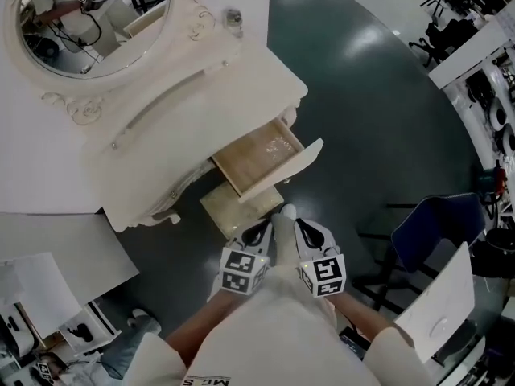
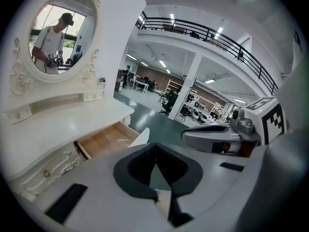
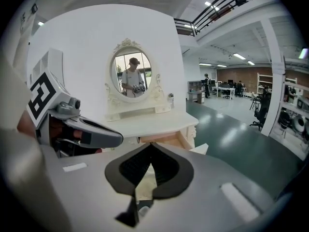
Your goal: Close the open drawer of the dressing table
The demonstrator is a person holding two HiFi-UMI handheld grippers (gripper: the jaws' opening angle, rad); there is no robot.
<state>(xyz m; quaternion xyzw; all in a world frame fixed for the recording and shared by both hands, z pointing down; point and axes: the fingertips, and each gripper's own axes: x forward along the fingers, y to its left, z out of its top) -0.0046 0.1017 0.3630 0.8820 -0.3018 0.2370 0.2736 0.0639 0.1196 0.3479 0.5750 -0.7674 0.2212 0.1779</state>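
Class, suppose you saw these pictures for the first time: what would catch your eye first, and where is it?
A white dressing table with an oval mirror fills the head view's upper left. Its wooden drawer stands pulled open at the table's front. Just below it, the left gripper and right gripper hover side by side, both shut and empty.

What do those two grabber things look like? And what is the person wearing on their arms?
The left gripper and the right gripper both have smooth, pale grey shells. Their dark pads taper to a point. Each gripper carries a cube printed with black-and-white square patterns. The person wears a cream top with short sleeves.
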